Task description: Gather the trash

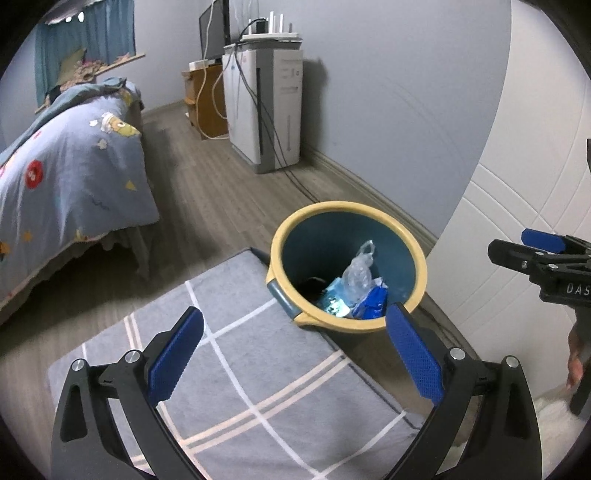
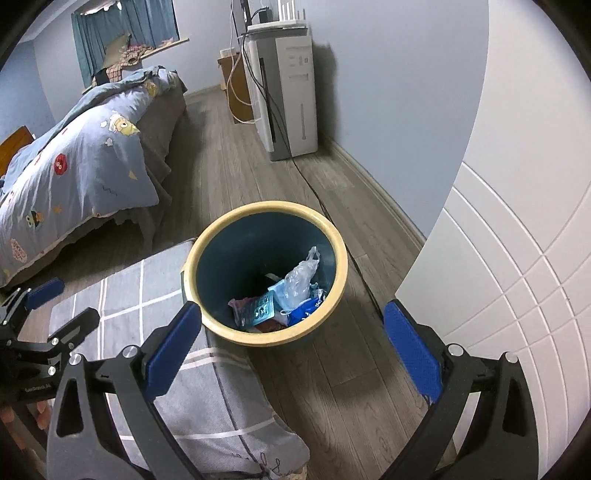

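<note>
While angled down over the floor, both grippers held with jaws spread wide and nothing between the blue pads: left gripper above a grey checked mat, right gripper above bare wood floor just past the mat's edge. Right gripper also glimpsed at the far right of the left view, left gripper at the far left of the right view, well apart.

Just beyond the fingertips, a round bin with a cream rim and dark teal inside, standing upright on the floor, touching or just overlapping the mat's far corner. Inside it, trash heaped toward the near side: a clear crumpled plastic bag on top, blue and pale-blue wrappers beneath, something dark at the bottom, too dim to tell.

To the right, close beside the bin, a white panelled door or cabinet front, with a black cable running along the floor between them. To the left, a bed with a blue patterned quilt hanging over its edge, open floor between bed and wall. Farther back, against the wall, a tall white appliance with cables, then a wooden stand with a monitor, and a curtained window.
</note>
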### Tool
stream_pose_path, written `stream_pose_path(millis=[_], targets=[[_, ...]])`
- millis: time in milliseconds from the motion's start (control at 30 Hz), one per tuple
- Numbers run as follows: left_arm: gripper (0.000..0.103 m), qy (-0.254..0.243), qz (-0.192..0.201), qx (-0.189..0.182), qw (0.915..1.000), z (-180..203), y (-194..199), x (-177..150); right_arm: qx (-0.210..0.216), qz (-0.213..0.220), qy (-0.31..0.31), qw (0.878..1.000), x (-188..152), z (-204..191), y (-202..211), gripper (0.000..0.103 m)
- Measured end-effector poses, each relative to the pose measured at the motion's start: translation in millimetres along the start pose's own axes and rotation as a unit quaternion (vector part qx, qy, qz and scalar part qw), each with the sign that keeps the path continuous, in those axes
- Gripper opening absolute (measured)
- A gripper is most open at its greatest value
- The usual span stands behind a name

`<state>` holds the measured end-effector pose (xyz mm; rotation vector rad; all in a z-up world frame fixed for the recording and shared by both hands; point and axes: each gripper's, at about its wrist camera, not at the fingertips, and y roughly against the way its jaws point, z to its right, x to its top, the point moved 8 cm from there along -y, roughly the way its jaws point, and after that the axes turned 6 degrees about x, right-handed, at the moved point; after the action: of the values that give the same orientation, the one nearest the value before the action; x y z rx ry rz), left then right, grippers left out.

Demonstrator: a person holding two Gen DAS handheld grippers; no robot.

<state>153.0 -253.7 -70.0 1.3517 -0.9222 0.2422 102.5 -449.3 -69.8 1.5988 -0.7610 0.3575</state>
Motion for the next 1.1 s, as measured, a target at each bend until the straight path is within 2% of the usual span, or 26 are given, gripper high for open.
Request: stream_pose_path(millis=[1100], targets=[[0.098, -0.011, 0.006, -0.002, 0.9999, -1.9, 6.7, -2.4, -0.002, -0.006, -0.009, 1.0, -1.5, 2.7, -2.2, 0.097]])
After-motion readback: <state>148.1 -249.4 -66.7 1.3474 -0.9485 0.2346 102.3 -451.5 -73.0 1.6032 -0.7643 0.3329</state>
